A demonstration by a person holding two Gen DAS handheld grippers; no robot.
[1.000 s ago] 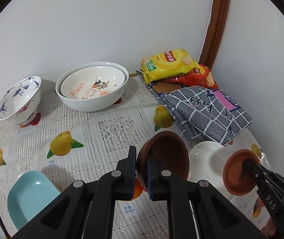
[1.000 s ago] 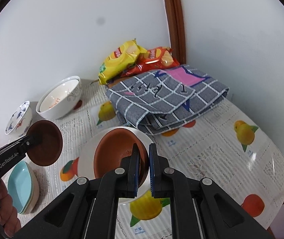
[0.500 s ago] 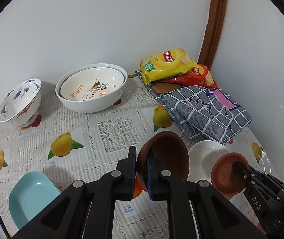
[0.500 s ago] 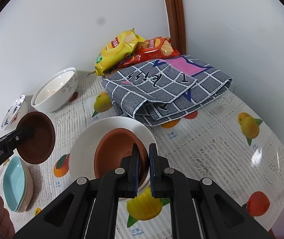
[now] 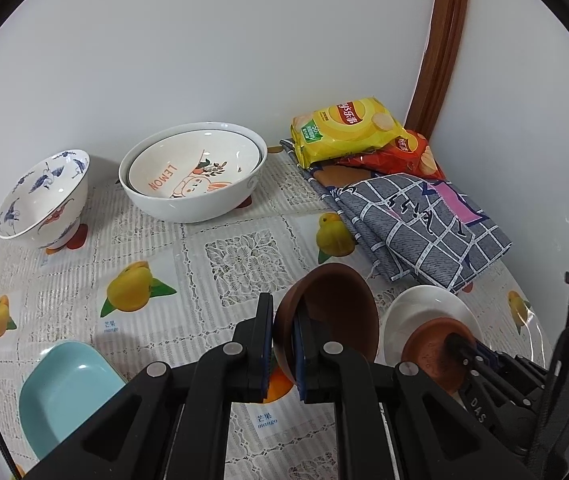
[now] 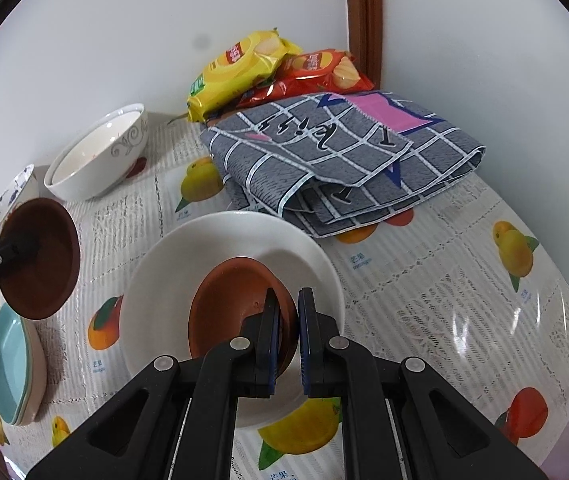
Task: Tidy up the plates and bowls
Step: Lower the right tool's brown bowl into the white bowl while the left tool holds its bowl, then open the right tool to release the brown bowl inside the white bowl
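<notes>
Claws [image 6: 286, 334] hide part of brown bowl's [image 6: 228, 308] near rim.

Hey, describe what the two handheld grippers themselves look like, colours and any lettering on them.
Both are matte black plastic. The left gripper and right gripper each have two flat fingers lined with blue pads, angular link arms and silver pivot pins. White lettering reading DAS shows on the right gripper's body in the left wrist view.
</notes>
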